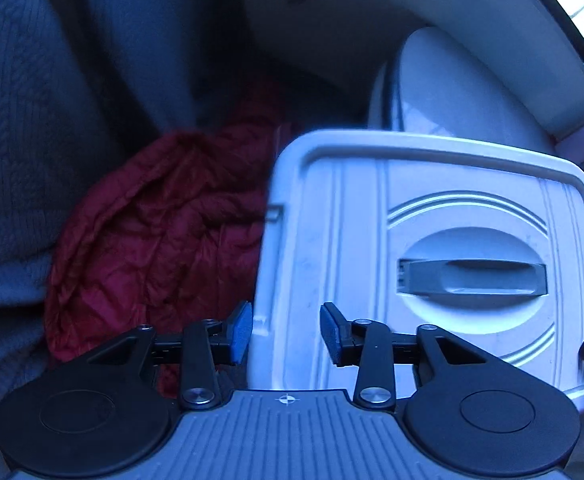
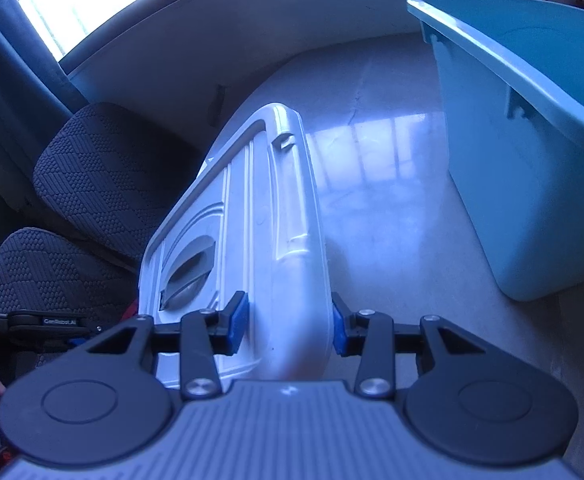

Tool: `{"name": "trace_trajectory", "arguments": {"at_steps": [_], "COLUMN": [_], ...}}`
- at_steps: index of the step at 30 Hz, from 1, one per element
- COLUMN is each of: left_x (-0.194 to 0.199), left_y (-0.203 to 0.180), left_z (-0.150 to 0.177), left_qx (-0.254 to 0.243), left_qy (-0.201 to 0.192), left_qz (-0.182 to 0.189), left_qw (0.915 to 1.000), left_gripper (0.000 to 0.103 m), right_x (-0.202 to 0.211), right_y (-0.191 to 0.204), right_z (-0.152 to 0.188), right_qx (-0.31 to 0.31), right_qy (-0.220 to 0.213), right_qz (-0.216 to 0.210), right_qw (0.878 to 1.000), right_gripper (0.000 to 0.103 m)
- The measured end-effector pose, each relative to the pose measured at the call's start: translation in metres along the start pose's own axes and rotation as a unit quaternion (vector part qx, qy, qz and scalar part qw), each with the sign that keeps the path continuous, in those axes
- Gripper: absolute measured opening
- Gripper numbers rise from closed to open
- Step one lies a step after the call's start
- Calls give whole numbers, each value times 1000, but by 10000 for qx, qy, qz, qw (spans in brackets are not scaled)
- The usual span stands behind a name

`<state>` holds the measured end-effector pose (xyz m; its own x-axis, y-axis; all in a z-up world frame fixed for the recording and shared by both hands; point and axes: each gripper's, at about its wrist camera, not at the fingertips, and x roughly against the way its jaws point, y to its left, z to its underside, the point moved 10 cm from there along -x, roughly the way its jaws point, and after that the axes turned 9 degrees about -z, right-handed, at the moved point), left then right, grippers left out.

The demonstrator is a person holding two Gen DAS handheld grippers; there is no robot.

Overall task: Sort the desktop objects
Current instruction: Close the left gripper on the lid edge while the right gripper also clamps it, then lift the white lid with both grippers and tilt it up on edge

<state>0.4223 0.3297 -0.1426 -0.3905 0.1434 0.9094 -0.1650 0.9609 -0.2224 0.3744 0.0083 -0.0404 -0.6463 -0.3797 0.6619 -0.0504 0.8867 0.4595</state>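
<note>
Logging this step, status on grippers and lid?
Right gripper shut on white lid. Left gripper open at lid edge. Blue bin uncovered, nothing blocking.

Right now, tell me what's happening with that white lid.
A person is working with two handheld grippers. The right gripper is clamped across the edge of the white lid, holding it tilted off the floor, its grey handle facing the left side. The left gripper is open at the lid's other edge, gripping nothing. A blue bin stands open on the floor to the right, and a red quilted garment lies behind the lid.
</note>
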Motion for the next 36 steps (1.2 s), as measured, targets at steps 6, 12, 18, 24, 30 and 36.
{"name": "trace_trajectory", "arguments": {"at_steps": [6, 12, 18, 24, 30, 36], "left_x": [-13, -37, -45, -28, 2, 25], "left_y": [12, 22, 14, 6, 2, -1], "left_z": [18, 41, 54, 52, 35, 26], "left_qx": [592, 1630, 2389, 2221, 1680, 1560], "left_qy": [189, 317, 104, -157, -393, -555], "left_qz": [302, 1061, 1639, 1703, 1653, 1705], "left_qw": [9976, 9804, 9570, 9599, 9710, 9713], "left_gripper": [64, 76, 76, 55, 51, 45], "right_x": [-1, 3, 8, 27, 44, 60], "right_y": [-7, -10, -7, -15, -5, 3], "right_z": [5, 9, 10, 10, 2, -9], "right_qx": [-194, -237, -151, -176, -4, 172], "right_qy": [0, 0, 14, -162, -386, -622], "right_qz": [-31, -4, -29, -31, -76, -59], "right_qw": [9998, 9997, 9999, 9997, 9992, 9979], "right_gripper": [42, 43, 43, 43, 43, 43]}}
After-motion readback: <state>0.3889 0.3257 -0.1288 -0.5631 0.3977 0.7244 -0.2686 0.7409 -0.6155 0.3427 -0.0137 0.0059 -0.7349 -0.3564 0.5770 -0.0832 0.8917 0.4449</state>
